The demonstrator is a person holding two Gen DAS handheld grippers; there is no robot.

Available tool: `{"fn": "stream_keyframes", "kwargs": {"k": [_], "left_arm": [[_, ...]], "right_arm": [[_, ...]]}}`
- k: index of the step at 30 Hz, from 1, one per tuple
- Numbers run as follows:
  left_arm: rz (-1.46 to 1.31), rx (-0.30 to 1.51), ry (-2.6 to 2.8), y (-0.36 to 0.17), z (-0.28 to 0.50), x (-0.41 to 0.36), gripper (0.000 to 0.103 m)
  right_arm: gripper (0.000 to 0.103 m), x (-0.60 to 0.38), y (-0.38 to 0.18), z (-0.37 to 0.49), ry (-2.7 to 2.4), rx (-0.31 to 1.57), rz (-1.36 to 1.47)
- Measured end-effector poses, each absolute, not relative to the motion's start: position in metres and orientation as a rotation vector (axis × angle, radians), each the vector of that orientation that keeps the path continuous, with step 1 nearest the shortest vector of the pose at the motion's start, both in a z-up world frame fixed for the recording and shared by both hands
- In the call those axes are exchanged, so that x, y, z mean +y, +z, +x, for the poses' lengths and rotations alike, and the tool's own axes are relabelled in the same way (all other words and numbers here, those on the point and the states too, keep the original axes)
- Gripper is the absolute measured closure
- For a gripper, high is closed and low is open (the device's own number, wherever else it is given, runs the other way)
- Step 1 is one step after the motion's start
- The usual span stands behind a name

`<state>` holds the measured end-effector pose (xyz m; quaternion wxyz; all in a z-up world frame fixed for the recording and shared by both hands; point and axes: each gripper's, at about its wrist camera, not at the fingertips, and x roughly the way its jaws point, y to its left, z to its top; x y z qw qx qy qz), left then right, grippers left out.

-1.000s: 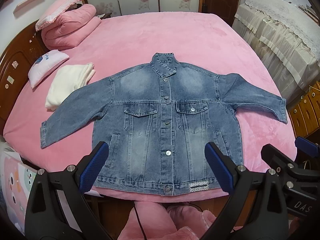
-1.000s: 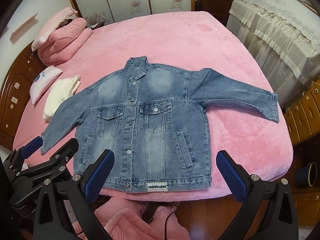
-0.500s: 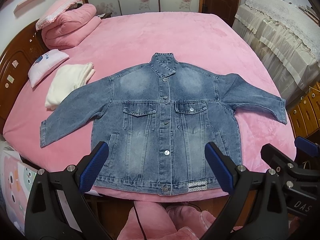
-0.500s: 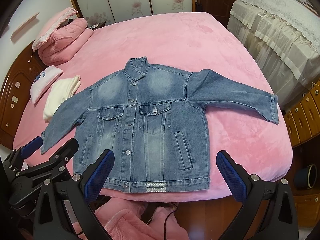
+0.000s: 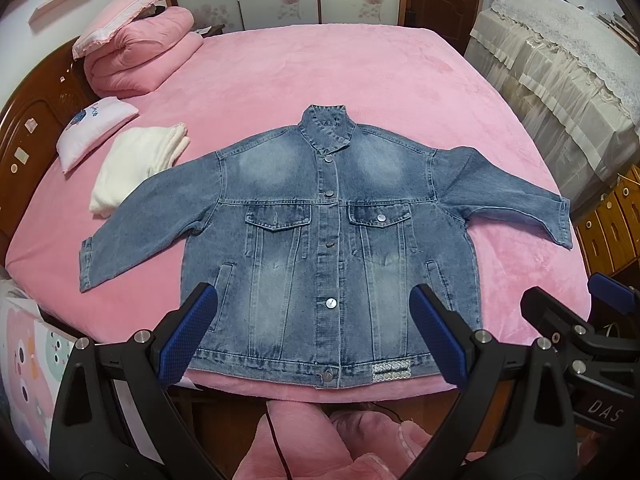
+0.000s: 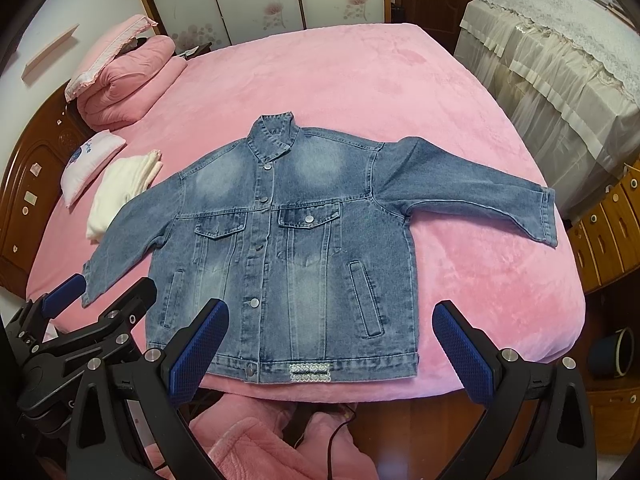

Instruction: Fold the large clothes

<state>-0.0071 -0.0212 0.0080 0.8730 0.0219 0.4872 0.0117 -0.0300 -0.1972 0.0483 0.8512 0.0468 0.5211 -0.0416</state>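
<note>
A blue denim jacket (image 5: 328, 240) lies flat and buttoned, front up, on the pink bed (image 5: 320, 72), both sleeves spread out, its hem at the near edge. It also shows in the right wrist view (image 6: 288, 248). My left gripper (image 5: 314, 336) is open and empty, held above the hem. My right gripper (image 6: 332, 350) is open and empty, above the hem's right part. Neither touches the jacket. The right gripper also shows at the right edge of the left wrist view (image 5: 580, 332), and the left gripper at the left of the right wrist view (image 6: 80, 320).
A folded white cloth (image 5: 136, 164), a small pillow (image 5: 92, 132) and a rolled pink quilt (image 5: 136, 60) lie at the bed's left. A lace-covered cabinet (image 5: 560, 64) and wooden drawers (image 5: 612, 224) stand on the right. Pink-clad legs (image 5: 320, 440) are below the bed edge.
Both views have drifted very slightly; the jacket has not moved. Both grippers stay open.
</note>
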Motion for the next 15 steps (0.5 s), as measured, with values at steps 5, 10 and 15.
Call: {"fn": "stream_keyframes", "kwargs": {"k": [5,10,15], "left_arm": [[0.036,1.015,0.025,0.008,-0.010,-0.024,0.007],[0.020,1.010,0.030,0.008,-0.020,-0.025,0.007],[0.001,0.980,0.051,0.014,-0.027,-0.019,0.007]], "right_arm": [[0.000,-0.199,0.048,-0.031,-0.083,1.096,0.095],[0.000,-0.199,0.049,-0.033,-0.084,1.085,0.084],[0.000,-0.195,0.050,-0.034,-0.068,1.076,0.070]]}}
